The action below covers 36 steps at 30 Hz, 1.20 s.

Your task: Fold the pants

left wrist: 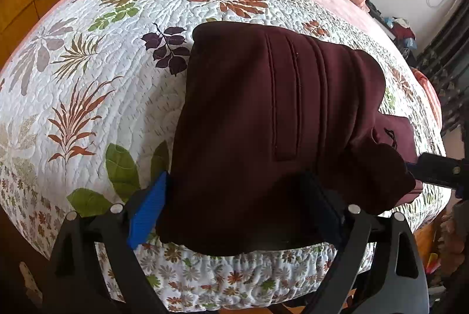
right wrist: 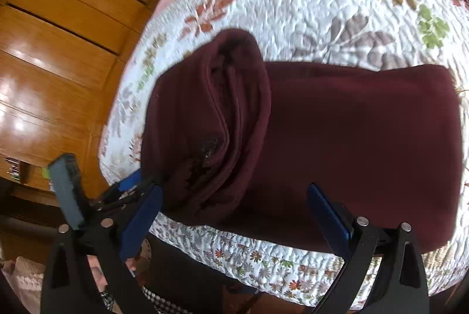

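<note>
Our folded maroon fleece pants (left wrist: 263, 120) lie on the floral quilted bed (left wrist: 88, 97), near its edge, long axis running between us. Left claw (left wrist: 234, 214) and right claw (right wrist: 234, 214) both gape, straddling opposite ends, neither gripping.

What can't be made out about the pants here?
- Left wrist view: the pants' near edge hides the left claw's right fingertip, so any pinch is unclear.
- Right wrist view: blurred; the layers inside the raised fold cannot be counted.
- Neither view shows waistband or leg ends.
</note>
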{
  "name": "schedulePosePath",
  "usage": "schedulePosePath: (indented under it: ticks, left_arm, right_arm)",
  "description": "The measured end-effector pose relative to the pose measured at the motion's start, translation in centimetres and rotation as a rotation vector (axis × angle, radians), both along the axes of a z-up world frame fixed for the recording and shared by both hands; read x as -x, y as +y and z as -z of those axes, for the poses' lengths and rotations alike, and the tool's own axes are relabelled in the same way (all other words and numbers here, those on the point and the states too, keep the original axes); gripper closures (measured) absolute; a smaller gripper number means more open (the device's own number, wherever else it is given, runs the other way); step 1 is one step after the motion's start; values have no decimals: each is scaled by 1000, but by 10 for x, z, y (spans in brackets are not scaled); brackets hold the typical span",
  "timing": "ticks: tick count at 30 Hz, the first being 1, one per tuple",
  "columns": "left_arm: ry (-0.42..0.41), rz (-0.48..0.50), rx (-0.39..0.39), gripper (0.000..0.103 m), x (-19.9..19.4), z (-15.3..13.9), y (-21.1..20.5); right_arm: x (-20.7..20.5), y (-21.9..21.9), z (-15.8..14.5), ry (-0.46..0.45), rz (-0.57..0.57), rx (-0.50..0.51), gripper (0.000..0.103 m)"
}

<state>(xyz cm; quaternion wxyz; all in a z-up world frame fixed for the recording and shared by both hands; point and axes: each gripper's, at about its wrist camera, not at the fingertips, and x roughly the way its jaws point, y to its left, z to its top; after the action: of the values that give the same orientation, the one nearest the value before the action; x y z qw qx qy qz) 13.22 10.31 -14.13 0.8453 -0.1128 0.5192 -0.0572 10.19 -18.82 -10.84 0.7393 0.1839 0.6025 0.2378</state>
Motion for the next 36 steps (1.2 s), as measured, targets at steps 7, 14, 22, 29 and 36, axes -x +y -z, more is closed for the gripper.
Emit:
schedulePosePath:
  ticks: [7,14,22,29,36]
  left_arm:
    - [45,-65,60,12,5,5,21]
    - [64,-100,96,11,10,7,29]
    - [72,-126,127,11,16,3,30]
    - [51,-120,130,11,16,-9,24]
    - [17,-117,154,11,16,-28,17]
  right_arm:
    - [-10,16,28,86,9,-56,3]
    - [-8,47,27,0,-75,-27,41]
    - [3,39,2,-74,-78,-118,74]
    - [9,26,-27,-154,-103,-126,77]
    - [7,-7,-54,-200,-66,-161,78]
